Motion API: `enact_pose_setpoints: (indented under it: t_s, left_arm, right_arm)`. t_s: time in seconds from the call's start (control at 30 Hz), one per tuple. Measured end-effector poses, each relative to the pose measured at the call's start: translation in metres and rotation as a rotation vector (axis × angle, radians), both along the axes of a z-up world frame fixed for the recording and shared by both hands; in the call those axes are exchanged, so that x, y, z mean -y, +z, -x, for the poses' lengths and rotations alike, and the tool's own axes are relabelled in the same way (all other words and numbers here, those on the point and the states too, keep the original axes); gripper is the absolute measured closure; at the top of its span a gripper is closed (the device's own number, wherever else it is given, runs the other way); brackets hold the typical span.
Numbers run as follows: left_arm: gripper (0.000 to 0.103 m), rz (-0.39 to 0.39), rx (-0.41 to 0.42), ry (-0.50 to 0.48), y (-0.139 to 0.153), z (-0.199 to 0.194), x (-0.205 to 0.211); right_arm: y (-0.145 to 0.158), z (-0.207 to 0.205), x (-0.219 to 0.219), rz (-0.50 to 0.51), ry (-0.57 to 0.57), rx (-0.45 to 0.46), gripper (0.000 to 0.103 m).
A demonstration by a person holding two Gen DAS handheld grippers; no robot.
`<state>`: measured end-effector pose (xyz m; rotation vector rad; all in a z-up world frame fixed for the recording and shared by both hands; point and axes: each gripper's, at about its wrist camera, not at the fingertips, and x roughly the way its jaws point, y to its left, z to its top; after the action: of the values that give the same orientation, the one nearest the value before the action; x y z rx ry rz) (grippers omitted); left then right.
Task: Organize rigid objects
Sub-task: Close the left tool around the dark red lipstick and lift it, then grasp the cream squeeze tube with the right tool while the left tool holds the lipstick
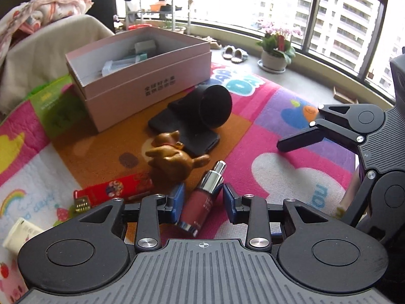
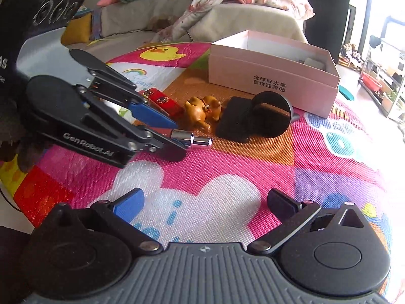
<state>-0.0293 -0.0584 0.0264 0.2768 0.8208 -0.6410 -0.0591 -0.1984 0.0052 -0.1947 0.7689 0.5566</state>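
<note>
The left gripper (image 1: 203, 202) has its blue-padded fingers (image 1: 177, 201) on either side of a small pink glass spray bottle with a silver pump top (image 1: 202, 200). The left pad touches the bottle's body, while a narrow gap shows at the right pad, so a firm grip cannot be told. In the right wrist view the bottle's silver top (image 2: 193, 138) pokes out past those fingers, low over the colourful patterned play mat (image 2: 215, 177).

The right gripper (image 2: 205, 204) hovers over the mat with its fingers spread wide and nothing between them.

Just beyond the bottle lies a brown wooden animal figurine (image 1: 174, 157), nearly touching the silver top. To its left rests a flat red rectangular box (image 1: 114, 190), and behind it a black flat case (image 1: 187, 131) carries a black round stand (image 1: 215, 106). These crowd the path toward the open pink cardboard box (image 1: 141, 81), which sits at the far left of the mat and already holds some pale items. A cream tube (image 1: 17, 233) lies at the near left edge.
</note>
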Motion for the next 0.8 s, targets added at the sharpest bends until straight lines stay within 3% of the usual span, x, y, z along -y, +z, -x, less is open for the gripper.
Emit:
enact_pose_setpoints:
  t_s: [0.2,0.27,0.4,0.53,0.6,0.7,0.8]
  left_arm:
    - [0.072,-0.047,0.001,0.016,0.001,0.008,0.008]
    - [0.079,-0.025,-0.036,0.03,0.003,0.01,0.0]
    - [0.079,0.064,-0.055,0.121,0.006,0.03,-0.026]
    - [0.079,0.187,-0.028,0.303,0.014,0.06,-0.07]
    - [0.079,0.243,-0.007,0.438,0.019,0.073,-0.1]
    - [0.079,0.248,0.028,0.628,0.025,0.086,-0.136]
    - [0.079,0.218,0.042,0.731,0.029,0.092,-0.156]
  right_arm:
    - [0.001,0.001,0.0,0.006,0.002,-0.002,0.0]
    - [0.002,0.0,0.0,0.016,0.005,-0.017,0.0]
    - [0.008,-0.003,0.0,0.023,0.01,-0.047,0.0]
    - [0.019,-0.006,-0.005,0.01,0.015,-0.009,0.0]
    - [0.026,-0.011,-0.015,-0.005,0.033,0.007,0.0]
    - [0.036,-0.023,-0.039,-0.047,0.086,0.009,0.001]
    - [0.043,-0.038,-0.074,-0.099,0.16,-0.014,0.007]
